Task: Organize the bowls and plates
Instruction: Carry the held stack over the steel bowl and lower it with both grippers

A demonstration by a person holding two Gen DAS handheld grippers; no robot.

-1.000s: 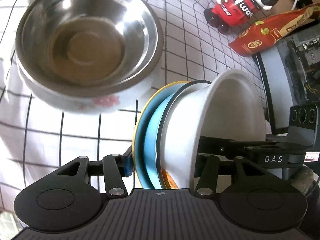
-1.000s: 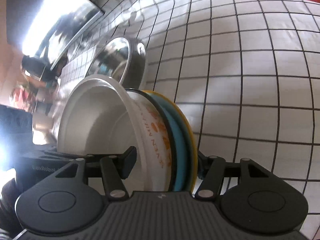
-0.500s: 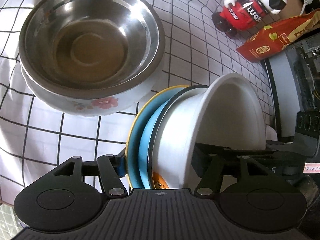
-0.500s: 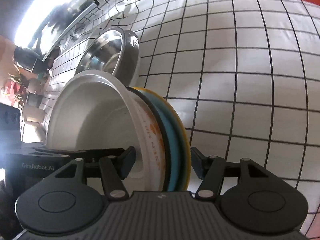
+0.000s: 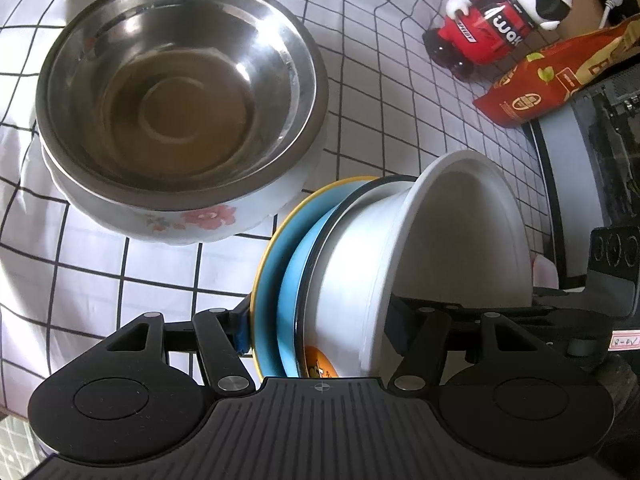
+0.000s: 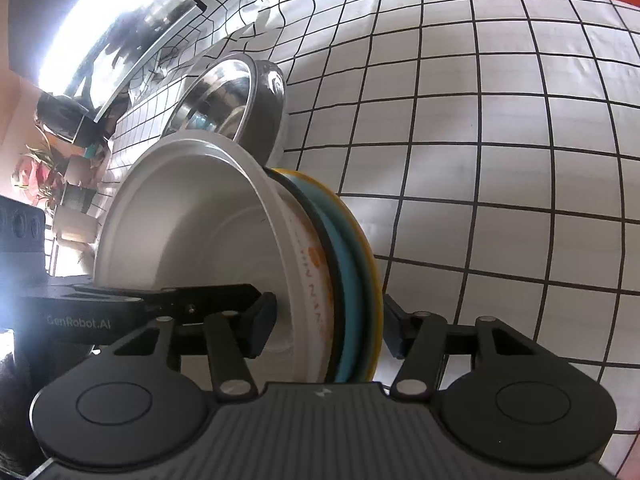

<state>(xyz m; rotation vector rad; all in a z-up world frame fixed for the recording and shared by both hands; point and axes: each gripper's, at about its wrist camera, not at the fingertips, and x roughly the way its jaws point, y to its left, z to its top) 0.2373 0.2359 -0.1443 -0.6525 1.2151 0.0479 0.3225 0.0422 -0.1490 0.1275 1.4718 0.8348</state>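
Note:
A white bowl [image 5: 460, 232] nested on a black-rimmed dish and blue, yellow-edged plates [image 5: 288, 280] stands on edge as one stack. My left gripper [image 5: 320, 332] straddles it with jaws at their widest, open. From the opposite side my right gripper [image 6: 328, 324] is closing on the same stack [image 6: 352, 280], one finger inside the bowl [image 6: 192, 240] and the other against the yellow plate. A steel bowl [image 5: 176, 88] sits inside a white flowered bowl [image 5: 192, 220] just beyond; the steel bowl [image 6: 232, 96] also shows in the right wrist view.
A white cloth with a black grid [image 5: 400, 100] covers the table. A red and white toy robot [image 5: 500, 20] and a red snack bag [image 5: 552, 76] lie at the far right, beside a dark box [image 5: 592, 152]. A shiny panel [image 6: 120, 28] leans at the far left.
My left jaws have spread wider around the stack. My right jaws have narrowed onto it. The steel bowl now sits lower and fuller in the left wrist view.

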